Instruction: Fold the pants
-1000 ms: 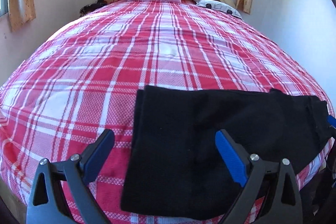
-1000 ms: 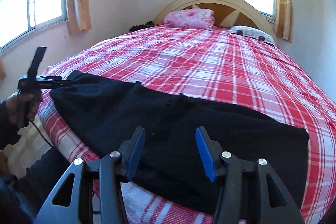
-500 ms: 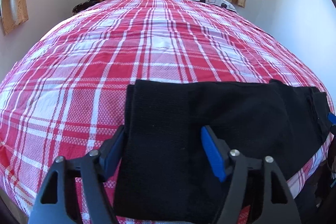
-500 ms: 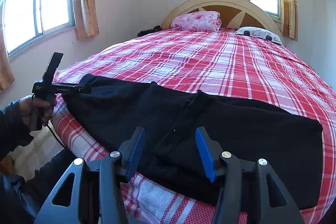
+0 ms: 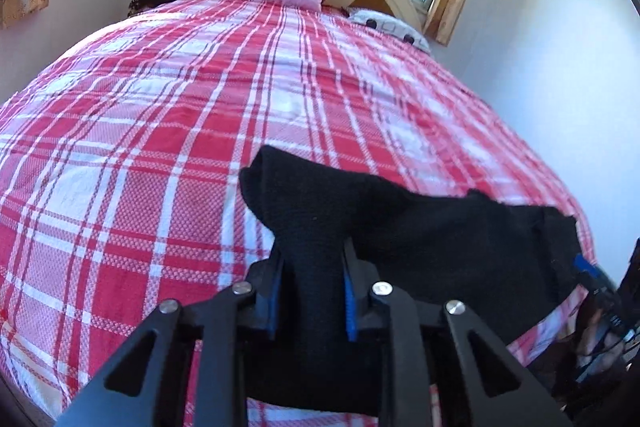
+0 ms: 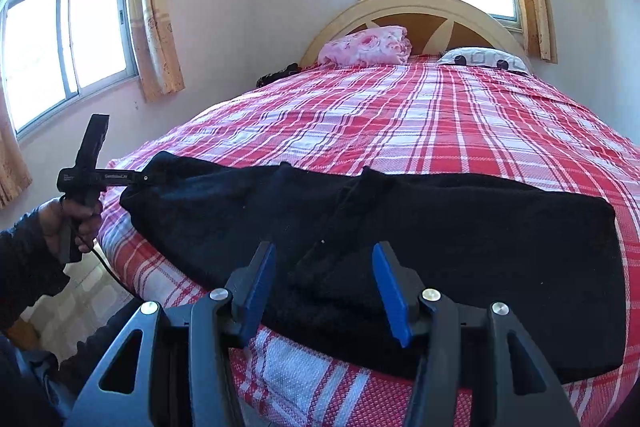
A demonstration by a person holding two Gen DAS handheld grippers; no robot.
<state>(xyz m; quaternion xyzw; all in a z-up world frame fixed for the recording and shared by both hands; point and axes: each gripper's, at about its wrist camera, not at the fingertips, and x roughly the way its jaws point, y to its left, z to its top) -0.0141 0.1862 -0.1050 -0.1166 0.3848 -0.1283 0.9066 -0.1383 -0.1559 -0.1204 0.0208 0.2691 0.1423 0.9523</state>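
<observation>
the black pants lie across the near edge of the bed, stretched side to side on the red and white plaid bedspread; through my left wrist camera the end i am gripping bunches into a thick roll, so the hem or waistband there is hidden inside the fold and i cannot tell which end it is; my left gripper is closing its jaws on that bunched cloth, the blue pads pressed to both sides of it, and the fabric rises above the pads in a peak; the lower part of the roll drops out of the picture behind the black frame; my right gripper hangs over the middle of the pants with its jaws about half apart, cloth beneath them, and i cannot tell whether the pads touch it; from the right wrist camera my left hand shows at the far left, a dark sleeve cut off by the picture edge, a cable trailing below it; the far right corner of the pants ends square near the bed's side; further out, a pink floral pillow and a white patterned pillow rest against the curved headboard; a small dark thing beside the pink pillow is too blurred to name; curtains flank the bright windows.
</observation>
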